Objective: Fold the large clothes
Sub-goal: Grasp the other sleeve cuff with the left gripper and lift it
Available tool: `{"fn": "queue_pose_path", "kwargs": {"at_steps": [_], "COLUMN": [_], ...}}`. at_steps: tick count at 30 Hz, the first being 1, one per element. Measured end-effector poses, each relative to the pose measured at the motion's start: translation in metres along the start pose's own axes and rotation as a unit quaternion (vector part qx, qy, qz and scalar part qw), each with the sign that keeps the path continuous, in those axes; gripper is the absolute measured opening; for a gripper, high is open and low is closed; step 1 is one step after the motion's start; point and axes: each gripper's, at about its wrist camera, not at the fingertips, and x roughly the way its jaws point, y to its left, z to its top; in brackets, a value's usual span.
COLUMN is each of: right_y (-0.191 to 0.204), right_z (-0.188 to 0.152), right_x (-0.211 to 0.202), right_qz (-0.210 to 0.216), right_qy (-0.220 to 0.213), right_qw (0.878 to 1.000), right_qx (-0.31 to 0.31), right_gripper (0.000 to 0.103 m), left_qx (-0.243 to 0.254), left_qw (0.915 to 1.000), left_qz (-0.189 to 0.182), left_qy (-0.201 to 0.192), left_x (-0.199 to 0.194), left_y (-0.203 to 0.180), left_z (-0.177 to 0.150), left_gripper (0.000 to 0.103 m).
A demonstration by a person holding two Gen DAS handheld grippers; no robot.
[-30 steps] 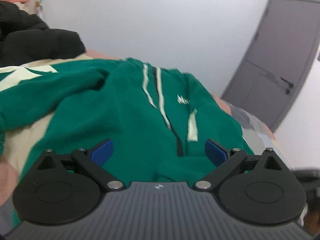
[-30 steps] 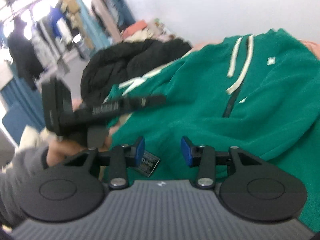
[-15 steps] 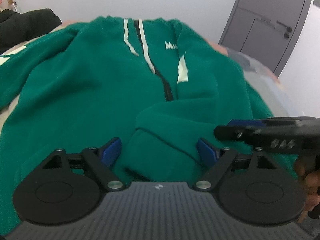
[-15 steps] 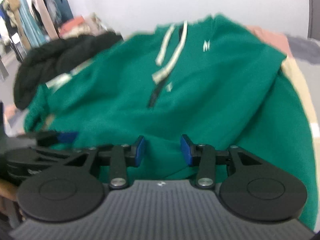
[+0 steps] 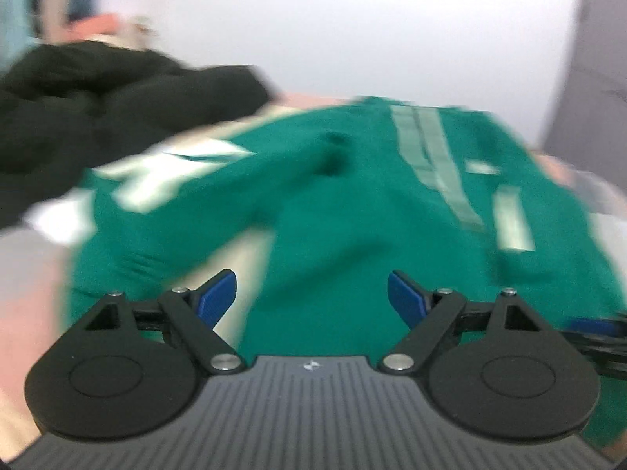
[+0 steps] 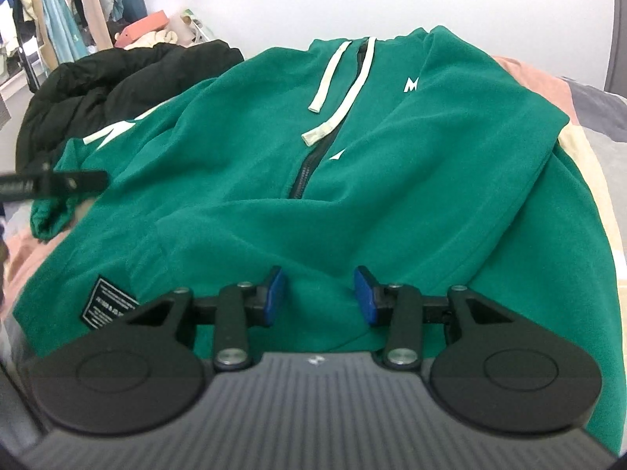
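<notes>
Directly ahead of you, the green hoodie [image 6: 392,196] lies spread front-up over the bed [image 6: 588,149], its hood end far and its hem near; no box, basket or other container shows in either view, so the bed alone carries the clothes. Your right gripper [image 6: 320,293] hovers low over the near hem, its blue pads partly apart with green fleece seen between them, yet neither pad presses the cloth. A black label [image 6: 110,302] sits on the hem just left of that gripper. White drawstrings [image 6: 337,90] run down from the collar beside the dark zip [image 6: 303,174], far of your right gripper. Your left gripper [image 5: 311,293] is spread wide, after its jaws closed a little, with nothing pinched; its view is blurred, and the hoodie fills the ground beyond its fingers. From the right view, one finger of that left gripper reaches in at the left edge, near the hoodie's left cuff [image 6: 49,215]. A black jacket [image 6: 117,78] is heaped at the far left, touching the left sleeve. Hanging clothes [image 6: 58,8] show farther back.
</notes>
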Motion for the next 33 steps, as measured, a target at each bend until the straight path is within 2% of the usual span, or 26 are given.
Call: {"fn": "queue_pose_path", "kwargs": {"at_steps": [2, 4, 6, 8, 11, 14, 15, 16, 17, 19, 22, 26, 30, 33], "right_y": [-0.001, -0.001, -0.001, -0.003, -0.005, -0.003, -0.003, -0.006, -0.007, -0.007, -0.007, -0.01, -0.014, -0.015], "right_z": [0.002, 0.004, 0.006, 0.009, 0.018, 0.018, 0.017, 0.016, 0.015, 0.015, 0.019, 0.023, 0.021, 0.022], "right_x": [-0.001, -0.001, -0.001, 0.002, 0.008, 0.013, 0.016, 0.019, 0.021, 0.021, 0.02, 0.021, 0.017, 0.013], "right_qz": [0.003, 0.005, 0.007, 0.012, -0.002, -0.015, -0.016, -0.01, -0.004, 0.0, 0.012, 0.025, 0.032, 0.035], "right_qy": [-0.004, -0.009, -0.011, -0.014, -0.026, -0.032, -0.025, -0.018, -0.013, -0.012, -0.015, -0.017, -0.019, -0.026], "right_qw": [1.0, 1.0, 1.0, 1.0, 0.999, 0.999, 0.999, 1.0, 1.0, 0.999, 0.999, 0.998, 0.997, 0.997], "right_qx": [0.003, 0.003, 0.007, 0.018, 0.034, 0.015, 0.015, 0.02, 0.028, 0.03, 0.036, 0.054, 0.065, 0.068], "right_gripper": [0.042, 0.042, 0.043, 0.042, 0.043, 0.043, 0.043, 0.044, 0.043, 0.044, 0.044, 0.044, 0.044, 0.044], "left_qx": [0.012, 0.019, 0.007, 0.004, 0.034, 0.086, 0.1, 0.104, 0.099, 0.069, 0.04, -0.005, -0.059, -0.088], "left_qw": [0.9986, 0.9959, 0.9943, 0.9936, 0.9882, 0.9785, 0.9756, 0.9741, 0.9747, 0.9802, 0.9838, 0.9853, 0.9893, 0.9867], "left_qz": [0.052, 0.087, 0.099, 0.091, 0.116, 0.156, 0.163, 0.168, 0.167, 0.156, 0.155, 0.165, 0.134, 0.136], "left_qy": [0.002, 0.014, 0.037, 0.068, 0.094, 0.105, 0.108, 0.11, 0.111, 0.101, 0.081, 0.044, 0.003, -0.017], "left_x": [0.001, 0.005, 0.015, 0.034, 0.059, 0.08, 0.082, 0.083, 0.081, 0.068, 0.045, 0.011, -0.032, -0.056], "left_y": [0.024, 0.046, 0.063, 0.073, 0.069, 0.058, 0.058, 0.061, 0.065, 0.077, 0.092, 0.112, 0.122, 0.119], "left_z": [0.011, 0.019, 0.021, 0.022, 0.016, 0.0, -0.002, -0.003, -0.001, 0.007, 0.025, 0.065, 0.109, 0.137], "left_gripper": [0.088, 0.092, 0.093, 0.093, 0.093, 0.092, 0.086, 0.073, 0.069, 0.057, 0.051, 0.049, 0.048, 0.046]}}
